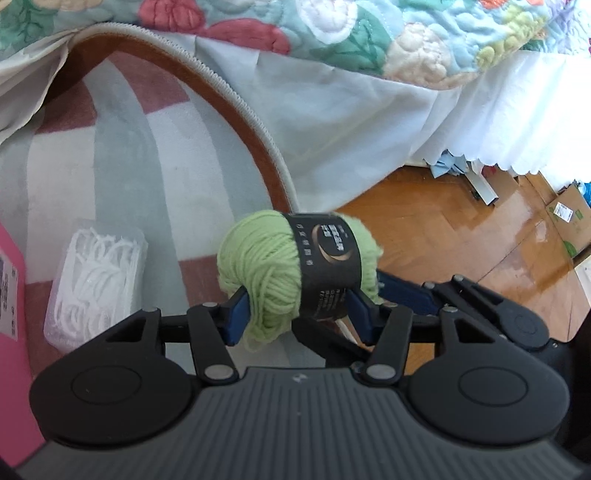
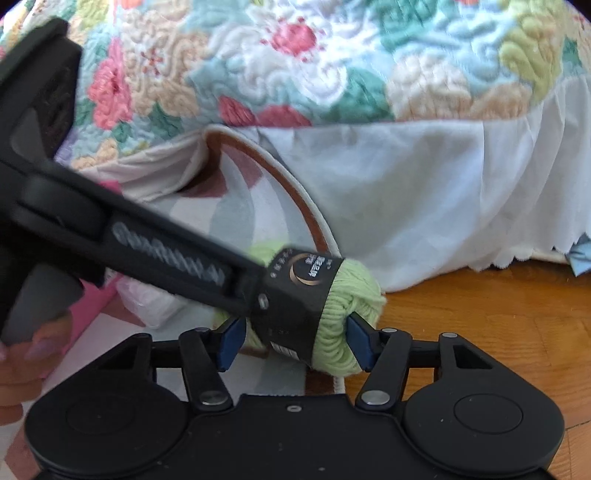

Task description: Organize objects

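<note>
Bed (image 1: pixel 369 33): covered by a floral quilt, with a white skirt hung down to the wooden floor (image 1: pixel 461 236).
Rug (image 1: pixel 122 155): striped, brown-bordered, laid beside the bed; its far end is tucked under the skirt.
Clear box (image 1: pixel 98 284): set on the rug near its left side, filled with white looped pieces; a pink item (image 1: pixel 11 295) is seen just left of it.
Yarn ball (image 1: pixel 273 266): green, wrapped in a black band, held above the rug's right edge.
Left gripper (image 1: pixel 295 314): angled downward, blue pads pressed into the yarn.
Right gripper (image 2: pixel 295 343): blue pads pressed on the same ball from the other side; fingertips of a hand (image 2: pixel 22 369) are seen on the left gripper's handle.
</note>
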